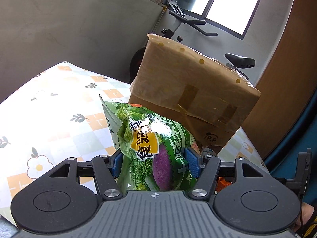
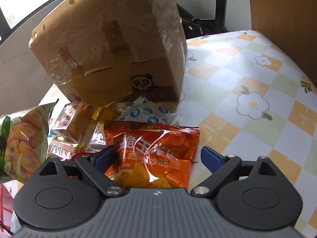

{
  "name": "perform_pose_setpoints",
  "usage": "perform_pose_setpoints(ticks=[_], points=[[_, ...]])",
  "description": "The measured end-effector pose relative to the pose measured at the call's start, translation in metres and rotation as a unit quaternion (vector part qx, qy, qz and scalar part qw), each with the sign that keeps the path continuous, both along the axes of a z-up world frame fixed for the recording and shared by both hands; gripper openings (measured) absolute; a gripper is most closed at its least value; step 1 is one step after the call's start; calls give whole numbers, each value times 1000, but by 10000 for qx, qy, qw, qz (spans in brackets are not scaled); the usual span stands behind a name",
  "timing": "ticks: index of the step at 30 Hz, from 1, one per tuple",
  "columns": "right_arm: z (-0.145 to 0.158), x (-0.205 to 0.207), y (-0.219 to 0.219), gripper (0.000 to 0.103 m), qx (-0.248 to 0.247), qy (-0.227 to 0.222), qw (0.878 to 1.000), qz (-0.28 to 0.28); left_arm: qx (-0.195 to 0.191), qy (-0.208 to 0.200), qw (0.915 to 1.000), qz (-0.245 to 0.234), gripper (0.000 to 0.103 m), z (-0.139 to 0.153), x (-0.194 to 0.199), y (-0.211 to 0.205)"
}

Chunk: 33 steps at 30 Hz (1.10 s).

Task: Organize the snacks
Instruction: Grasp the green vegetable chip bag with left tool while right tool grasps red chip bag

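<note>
My left gripper point(image 1: 155, 163) is shut on a green vegetable-crisp bag point(image 1: 150, 144) and holds it upright in front of a taped cardboard box point(image 1: 190, 95). The same green bag shows at the left edge of the right wrist view point(image 2: 23, 140). My right gripper point(image 2: 158, 158) is open around an orange corn-chips bag point(image 2: 154, 152) that lies on the table; the left pad touches it, the right pad stands apart. Behind it lie several small snack packets: brown ones point(image 2: 69, 123) and a white-and-blue one point(image 2: 146, 113), against the box point(image 2: 111, 39).
The table has a flowered, checked cloth point(image 2: 247, 103). An exercise bike point(image 1: 190, 21) and a window stand behind the box. A wooden panel point(image 2: 281, 8) rises at the right of the table.
</note>
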State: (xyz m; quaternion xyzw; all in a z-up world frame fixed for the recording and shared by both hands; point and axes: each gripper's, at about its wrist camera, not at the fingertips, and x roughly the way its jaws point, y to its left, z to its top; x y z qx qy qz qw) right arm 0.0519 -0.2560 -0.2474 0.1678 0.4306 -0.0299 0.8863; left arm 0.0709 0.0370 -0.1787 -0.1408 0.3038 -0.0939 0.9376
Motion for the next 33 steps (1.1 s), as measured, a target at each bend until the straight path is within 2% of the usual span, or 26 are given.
perform_pose_setpoints(ticks=[5, 8, 10, 14, 22, 29, 33], points=[[-12, -1, -1, 96, 291, 113, 9995, 26, 11, 28, 10000, 1, 66, -1, 2, -4], [-15, -3, 3, 95, 273, 140, 9995, 61, 25, 38, 10000, -7, 66, -1, 4, -5], [-13, -4, 4, 86, 330, 54, 9994, 93, 33, 43, 10000, 0, 66, -1, 4, -4], [-5, -6, 6, 83, 134, -57, 9997, 189, 49, 23, 10000, 14, 66, -1, 4, -4], [21, -16, 2, 80, -112, -395, 9987, 293, 93, -177, 9998, 9, 66, 8, -4, 0], [52, -24, -9, 79, -272, -782, 9965, 135, 158, -525, 9983, 178, 66, 31, -11, 14], [80, -26, -18, 79, -263, -1198, 9924, 18, 236, -783, 9963, 262, 66, 50, -12, 23]])
